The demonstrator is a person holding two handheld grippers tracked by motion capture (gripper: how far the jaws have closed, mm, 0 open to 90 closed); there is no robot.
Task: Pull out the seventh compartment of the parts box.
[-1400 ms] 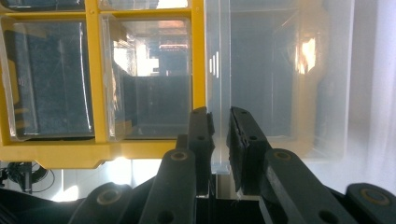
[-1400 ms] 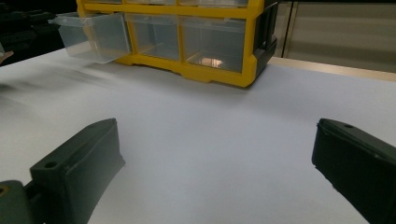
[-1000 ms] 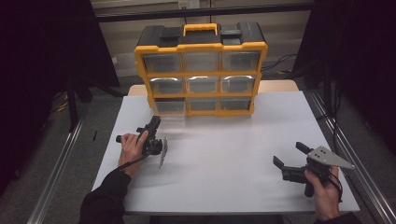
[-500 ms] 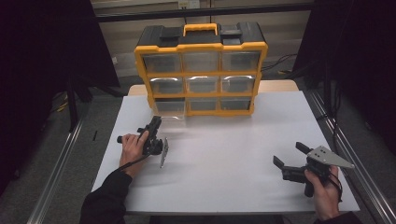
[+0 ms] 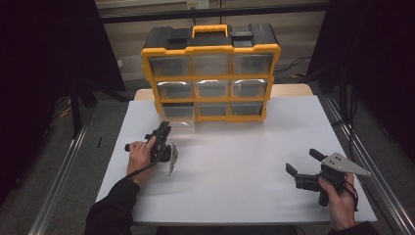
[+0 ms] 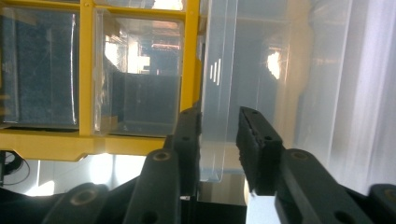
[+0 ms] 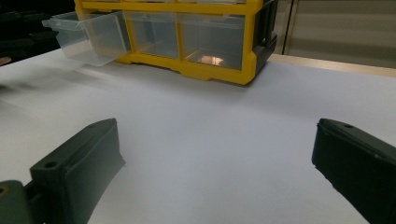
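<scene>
**Left fingers let go of the pulled-out drawer**

The left gripper [image 6: 219, 140] has just been opening its jaws. The front wall of the clear drawer [image 6: 219, 93] is between them, but in the left gripper view a gap shows on the right side, so the fingers [image 6: 259, 144] look released and no longer clench it. I judge that the pulling step is finished and the drawer is left standing open.

The organizer [image 5: 211, 73] is the largest thing: a boxy yellow frame with a black top and a yellow handle, holding three rows of transparent drawers. It stands at the far side of the white, matte surface [image 5: 244, 161]. The drawer [image 7: 86, 39] is at the bottom left and sticks out of the frame; its plastic is thin, glossy and see-through, and it looks empty.

The right gripper [image 5: 308, 169] rests near the front right, well apart, its black fingers spread wide and grasping nothing.
</scene>
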